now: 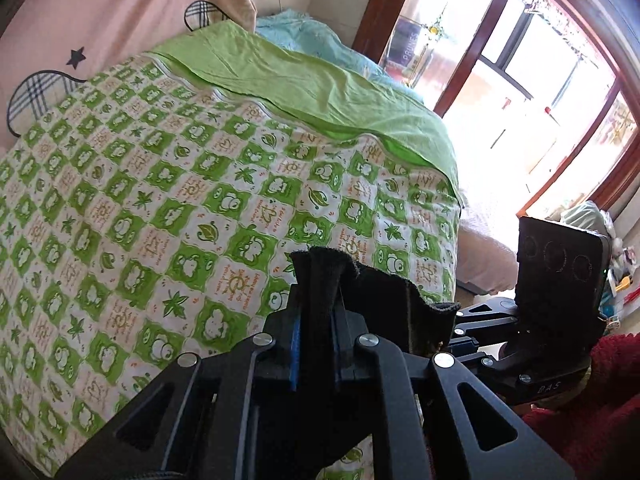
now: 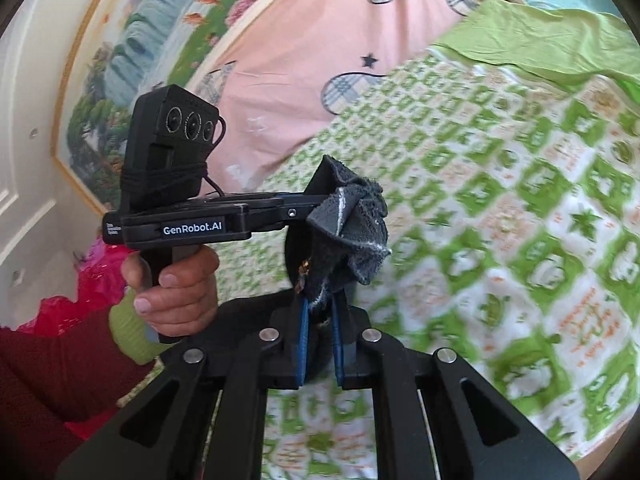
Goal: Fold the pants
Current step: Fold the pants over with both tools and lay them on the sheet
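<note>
Pants: dark fabric (image 1: 376,292) bunched and lifted clear of the quilt, pinched at two spots and spanning between both tools; in the right wrist view the same cloth (image 2: 352,224) shows a grey fleecy inside with pale seam lines.
Left gripper: (image 1: 316,280) fingers brought together on a fold of the pants, blue pads pressed against the cloth on both sides.
Right gripper: (image 2: 320,304) likewise clamped on the pants, a wad of fabric bulging out past its tips.
Quilt: green-and-white checked quilt (image 1: 180,200) with frog and leaf prints, spread under the pants and covering most of the bed.
Green sheet: plain lime sheet (image 1: 320,92) lying over the far edge of the quilt, wrinkled.
Pink cover: pink cloth (image 2: 288,64) with plaid heart shapes and a small star, bordering the quilt on the side away from the window.
Blue bedding: pale blue heap (image 1: 320,40) beyond the green sheet.
Window: wood-framed window (image 1: 540,80) past the quilt's far corner, very bright.
Wall picture: framed landscape (image 2: 132,52) above the pink cover.
Left hand: (image 2: 176,288) wrapped round the left tool's grip, held level beside the right gripper, red sleeve with green cuff.
</note>
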### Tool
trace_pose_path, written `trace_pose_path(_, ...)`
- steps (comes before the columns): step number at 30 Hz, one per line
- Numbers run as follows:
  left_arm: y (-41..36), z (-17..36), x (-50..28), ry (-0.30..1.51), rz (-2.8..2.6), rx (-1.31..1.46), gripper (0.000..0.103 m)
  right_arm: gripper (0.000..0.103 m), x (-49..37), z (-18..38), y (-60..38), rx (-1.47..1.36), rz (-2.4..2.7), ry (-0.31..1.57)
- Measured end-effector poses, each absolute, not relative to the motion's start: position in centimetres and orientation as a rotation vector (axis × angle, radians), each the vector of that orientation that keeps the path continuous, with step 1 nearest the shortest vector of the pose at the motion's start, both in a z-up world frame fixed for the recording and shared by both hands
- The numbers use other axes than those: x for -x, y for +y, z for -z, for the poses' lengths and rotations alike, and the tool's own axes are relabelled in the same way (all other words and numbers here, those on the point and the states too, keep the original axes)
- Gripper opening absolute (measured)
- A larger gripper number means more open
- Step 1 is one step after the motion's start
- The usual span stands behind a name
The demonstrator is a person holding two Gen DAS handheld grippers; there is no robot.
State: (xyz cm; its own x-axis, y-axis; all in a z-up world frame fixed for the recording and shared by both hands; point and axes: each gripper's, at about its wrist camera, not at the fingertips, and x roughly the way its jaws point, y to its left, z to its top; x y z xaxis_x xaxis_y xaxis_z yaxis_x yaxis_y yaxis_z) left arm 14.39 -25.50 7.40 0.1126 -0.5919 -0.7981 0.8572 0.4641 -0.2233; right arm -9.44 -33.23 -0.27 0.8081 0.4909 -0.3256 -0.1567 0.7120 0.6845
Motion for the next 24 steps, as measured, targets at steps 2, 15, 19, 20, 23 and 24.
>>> trace_pose_path(2,-23.5,-8.4,-13.7,0.949,1.067,-0.304,0.010,0.011,9.1,-0.4,-32.1,-0.679,-0.426,0.509)
trace_pose_path(15,-12.0,-9.4,-12.2,0.894,0.915,-0.145,0.010,0.011,5.5,-2.3,-23.1,-0.561,-0.627,0.554)
trace_pose_path(19,-8.6,-8.2,-12.0,0.904,0.852,-0.083,0.010,0.011,4.9,-1.7,-20.2,-0.526,-0.675,0.590)
trace_pose_path(20,-7.6,-7.8,-12.0,0.909,0.837,-0.062,0.010,0.011,4.6,-1.4,-19.5,-0.515,-0.684,0.597)
trace_pose_path(23,-5.5,-6.4,-12.0,0.930,0.794,-0.017,0.010,0.011,3.5,-0.6,-17.6,-0.495,-0.706,0.624)
trace_pose_path(24,-5.1,-6.1,-11.9,0.936,0.782,-0.008,0.010,0.011,3.4,-0.4,-17.2,-0.492,-0.712,0.632)
